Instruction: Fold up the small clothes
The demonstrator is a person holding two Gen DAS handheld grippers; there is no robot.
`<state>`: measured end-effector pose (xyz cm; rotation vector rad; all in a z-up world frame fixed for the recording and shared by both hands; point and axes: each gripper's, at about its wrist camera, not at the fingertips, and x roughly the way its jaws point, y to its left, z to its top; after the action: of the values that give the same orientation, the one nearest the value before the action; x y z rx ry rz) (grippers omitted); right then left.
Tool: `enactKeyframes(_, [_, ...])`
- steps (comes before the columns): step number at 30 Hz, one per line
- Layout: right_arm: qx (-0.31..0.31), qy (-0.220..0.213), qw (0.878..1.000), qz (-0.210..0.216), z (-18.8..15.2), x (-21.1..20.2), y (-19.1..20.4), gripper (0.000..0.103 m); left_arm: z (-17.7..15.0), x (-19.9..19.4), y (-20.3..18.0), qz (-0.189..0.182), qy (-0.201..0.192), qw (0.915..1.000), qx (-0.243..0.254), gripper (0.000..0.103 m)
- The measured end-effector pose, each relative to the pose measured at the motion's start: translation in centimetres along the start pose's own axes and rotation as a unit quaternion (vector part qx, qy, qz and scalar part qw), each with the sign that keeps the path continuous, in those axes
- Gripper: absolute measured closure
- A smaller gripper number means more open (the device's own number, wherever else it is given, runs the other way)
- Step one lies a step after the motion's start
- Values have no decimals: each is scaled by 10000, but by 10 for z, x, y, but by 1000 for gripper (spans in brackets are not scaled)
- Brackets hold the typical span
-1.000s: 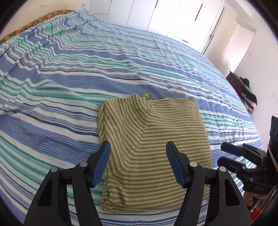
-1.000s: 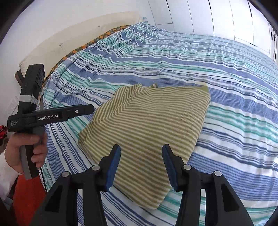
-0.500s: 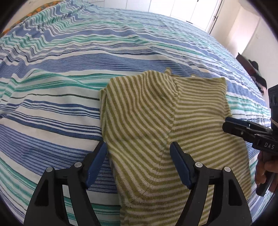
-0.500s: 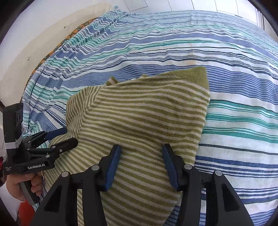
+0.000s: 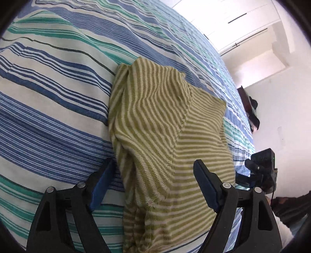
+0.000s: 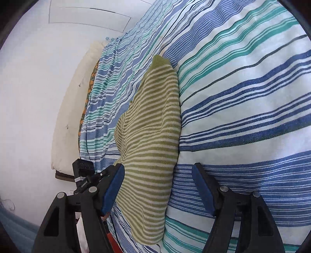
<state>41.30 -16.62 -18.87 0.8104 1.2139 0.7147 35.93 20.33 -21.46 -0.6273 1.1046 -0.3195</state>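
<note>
A folded olive-and-cream striped garment [image 5: 167, 140] lies on the striped bedspread [image 5: 48, 116]. My left gripper [image 5: 153, 184] is open and low over the garment's near left edge, with one finger on each side of that edge. The garment also shows in the right wrist view [image 6: 153, 148]. My right gripper [image 6: 159, 186] is open and straddles the garment's near right edge. Each gripper shows at the edge of the other's view, the right one [image 5: 260, 169] and the left one [image 6: 87, 177].
The bed's blue, teal and white bedspread [image 6: 243, 97] fills both views. White wardrobe doors [image 5: 229, 17] stand beyond the bed. A cream headboard cushion [image 6: 72, 109] lies along the wall. Dark items [image 5: 252, 114] sit by the far wall.
Both grippers have come down and forward to the garment's near edges, tilting outward. Both stay open.
</note>
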Motion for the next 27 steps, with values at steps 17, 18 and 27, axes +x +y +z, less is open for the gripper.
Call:
enactKeyframes(17, [-1881, -9, 9802, -627, 57, 17, 143, 75, 75, -49, -108, -841, -576, 9947, 160, 88])
enactKeyframes(18, [-1989, -128, 9780, -623, 68, 6, 156, 75, 85, -57, -120, -931, -704, 9929, 229, 88])
enactKeyframes(27, [-2574, -487, 9636, -527, 92, -97, 211, 75, 71, -74, -202, -1423, -814, 9830, 826, 88])
